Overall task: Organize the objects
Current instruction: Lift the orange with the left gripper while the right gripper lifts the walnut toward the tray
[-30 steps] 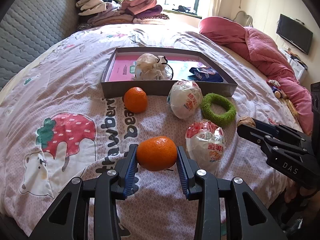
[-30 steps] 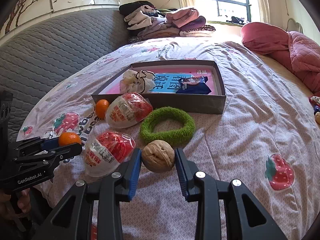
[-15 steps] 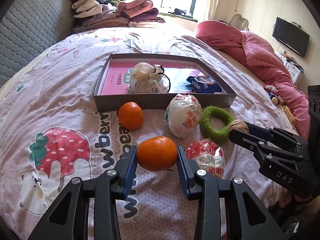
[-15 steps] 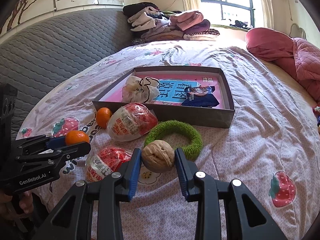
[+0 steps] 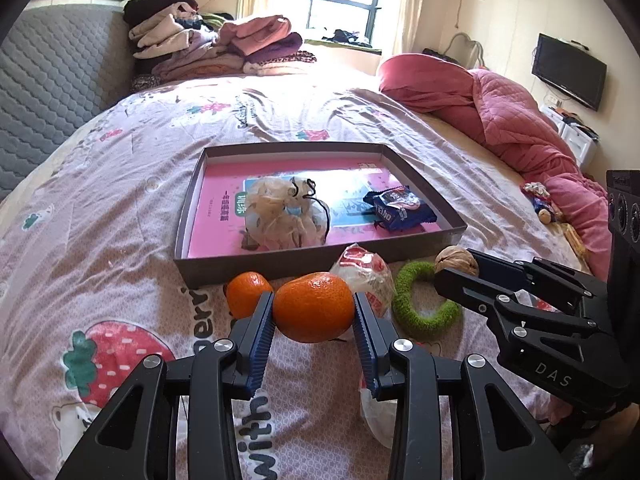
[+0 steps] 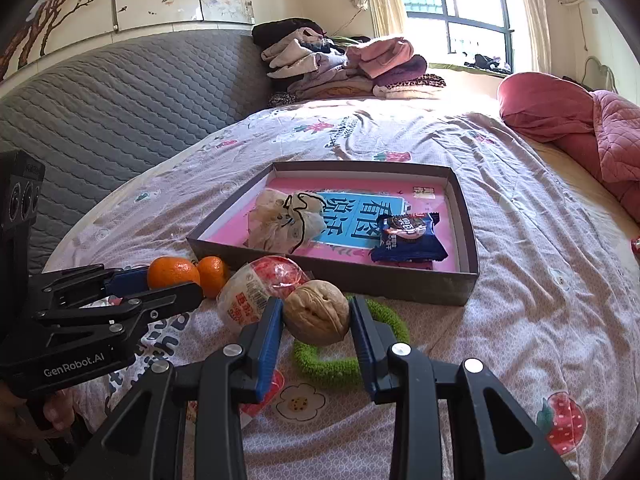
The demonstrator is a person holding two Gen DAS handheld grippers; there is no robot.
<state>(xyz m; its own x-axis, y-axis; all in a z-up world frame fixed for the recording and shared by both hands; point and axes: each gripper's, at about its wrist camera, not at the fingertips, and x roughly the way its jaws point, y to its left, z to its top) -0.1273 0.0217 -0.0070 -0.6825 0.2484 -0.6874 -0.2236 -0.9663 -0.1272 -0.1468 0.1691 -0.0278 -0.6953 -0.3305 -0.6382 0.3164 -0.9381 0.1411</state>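
My left gripper [image 5: 314, 312] is shut on an orange mandarin [image 5: 314, 307], held above the bedspread. My right gripper [image 6: 316, 316] is shut on a walnut [image 6: 317, 312], also lifted. Ahead lies a shallow grey box [image 5: 304, 266] with a pink bottom; it holds a tied clear bag [image 5: 284, 216] and a blue cookie packet [image 5: 398, 210]. In front of the box lie a second mandarin [image 5: 244, 292], a red-and-white wrapped snack [image 5: 366, 270] and a green fuzzy ring [image 5: 424, 312]. In the right wrist view the left gripper [image 6: 176, 280] with its mandarin [image 6: 173, 273] shows at the left.
Another wrapped snack [image 5: 376, 416] lies under the left gripper's right finger. A pile of folded clothes [image 5: 216, 48] sits at the bed's far end, and a pink quilt [image 5: 512, 120] at the right. A grey padded headboard [image 6: 120, 96] runs along the left.
Both grippers have risen and moved forward toward the box, each keeping its hold: the mandarin on the left, the walnut on the right. The box and the loose items look nearer.
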